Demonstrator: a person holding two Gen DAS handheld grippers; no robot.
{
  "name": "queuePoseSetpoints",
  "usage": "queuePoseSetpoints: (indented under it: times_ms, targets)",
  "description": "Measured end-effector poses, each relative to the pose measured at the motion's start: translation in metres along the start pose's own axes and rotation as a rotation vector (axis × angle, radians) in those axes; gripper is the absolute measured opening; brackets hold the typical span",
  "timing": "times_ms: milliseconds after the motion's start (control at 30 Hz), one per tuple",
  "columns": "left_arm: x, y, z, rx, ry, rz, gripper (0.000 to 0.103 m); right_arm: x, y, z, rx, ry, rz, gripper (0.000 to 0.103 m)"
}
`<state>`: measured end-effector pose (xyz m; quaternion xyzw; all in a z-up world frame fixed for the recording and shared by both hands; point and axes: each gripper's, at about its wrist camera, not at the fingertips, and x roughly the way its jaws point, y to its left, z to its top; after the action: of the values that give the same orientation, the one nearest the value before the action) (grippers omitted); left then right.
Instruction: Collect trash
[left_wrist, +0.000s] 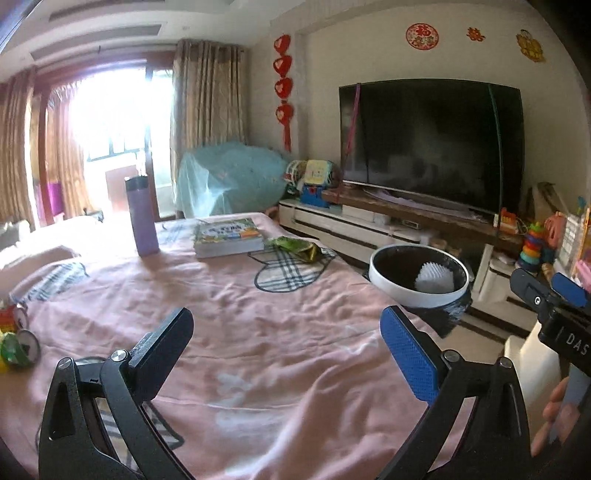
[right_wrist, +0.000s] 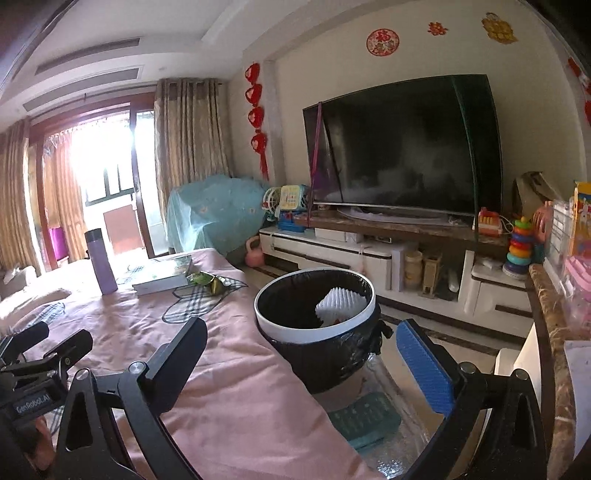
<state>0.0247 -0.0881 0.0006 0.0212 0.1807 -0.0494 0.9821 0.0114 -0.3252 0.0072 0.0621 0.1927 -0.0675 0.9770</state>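
Both claws wide open, nothing held.
We see the left claw (left_wrist: 286, 350) and right claw (right_wrist: 301, 363) empty; the green wrapper (left_wrist: 297, 248), probably trash, lies beside the book (left_wrist: 227, 236); the bin (right_wrist: 314, 325) stands by the table edge.

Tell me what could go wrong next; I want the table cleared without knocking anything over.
The green wrapper lies against the book, so a wide-open left hand-held gripper may shove or catch the book. The purple bottle stands upright nearby and could tip. The trash bin sits off the table edge, so a short drop may miss it.
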Motion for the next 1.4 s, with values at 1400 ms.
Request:
queuePoseSetpoints:
  times_ms: [1400]
  targets:
    - [-0.011,-0.007,-0.007,0.017,-0.012,0.053,0.103,-0.005,0.012,-0.01,-0.037,-0.017,-0.037,0.103]
